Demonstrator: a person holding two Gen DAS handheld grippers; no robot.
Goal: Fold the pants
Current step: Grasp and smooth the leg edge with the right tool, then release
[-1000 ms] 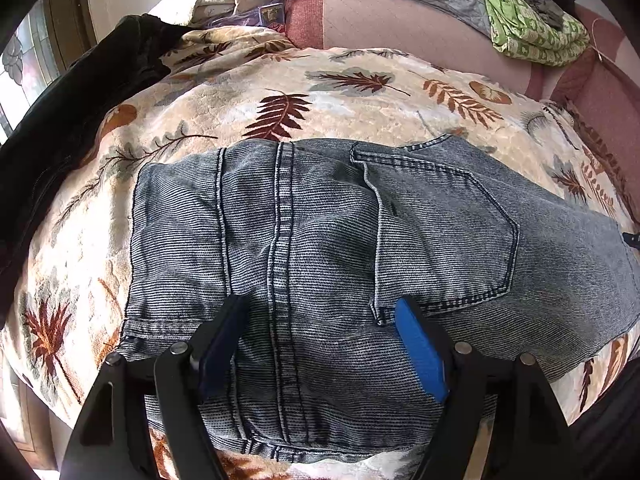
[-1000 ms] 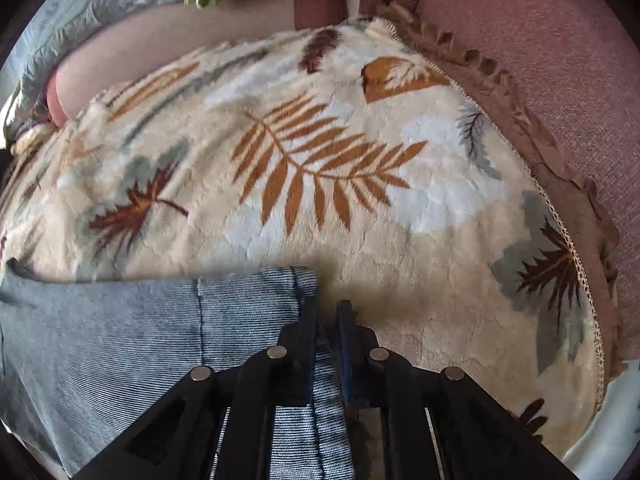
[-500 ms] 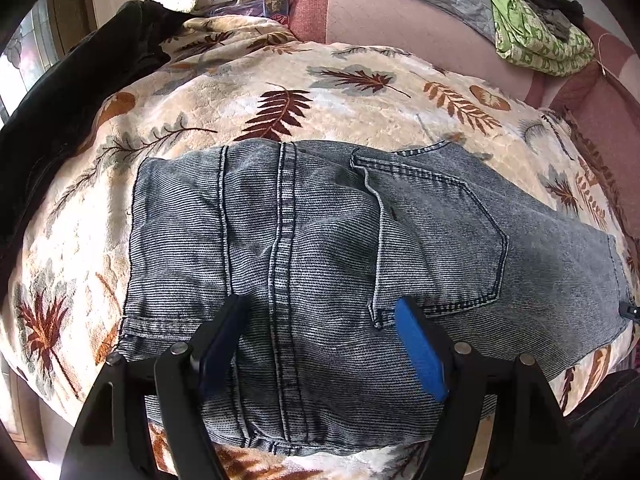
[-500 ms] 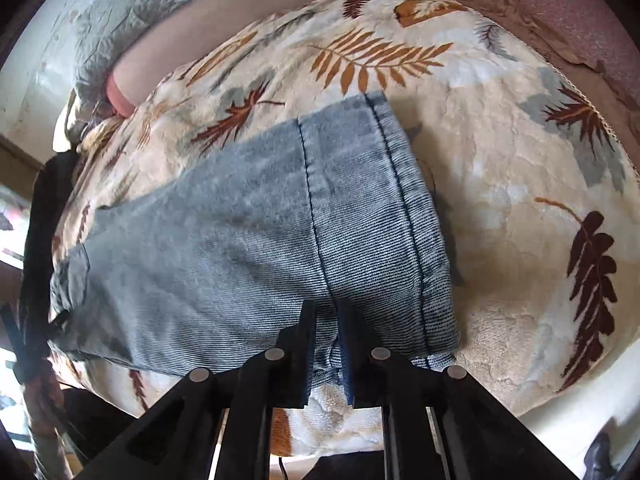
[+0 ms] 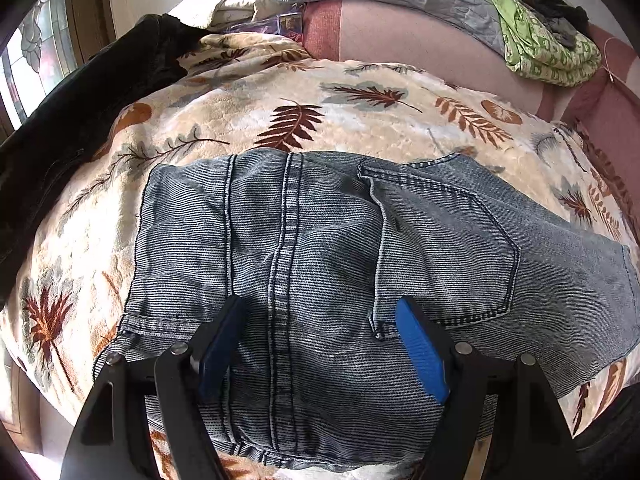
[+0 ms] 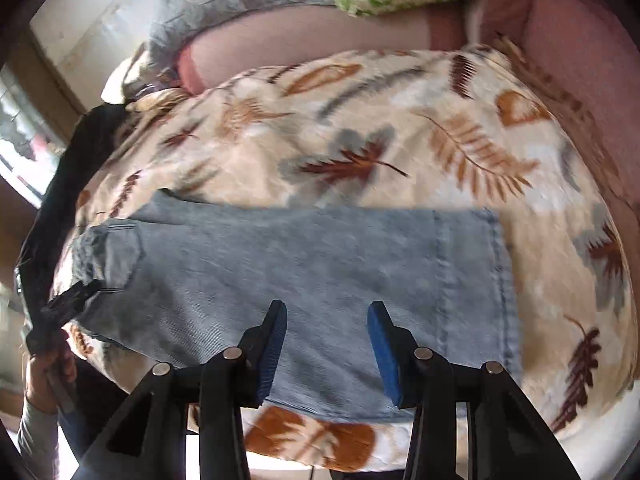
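The right gripper (image 6: 327, 322), clamped on the hem of the pants (image 6: 320, 276) a second ago, now stands with fingers spread above the denim, the leg lying flat across the blanket (image 6: 360, 140).

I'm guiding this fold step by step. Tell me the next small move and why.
Probably lower the right gripper and close it on the hem end of the jeans. Both grippers hang open over the denim, gripping nothing, the left gripper above the seat beside the back pocket. The jeans lie flat along the blanket, so bringing the hem toward the waist looks like the next fold.
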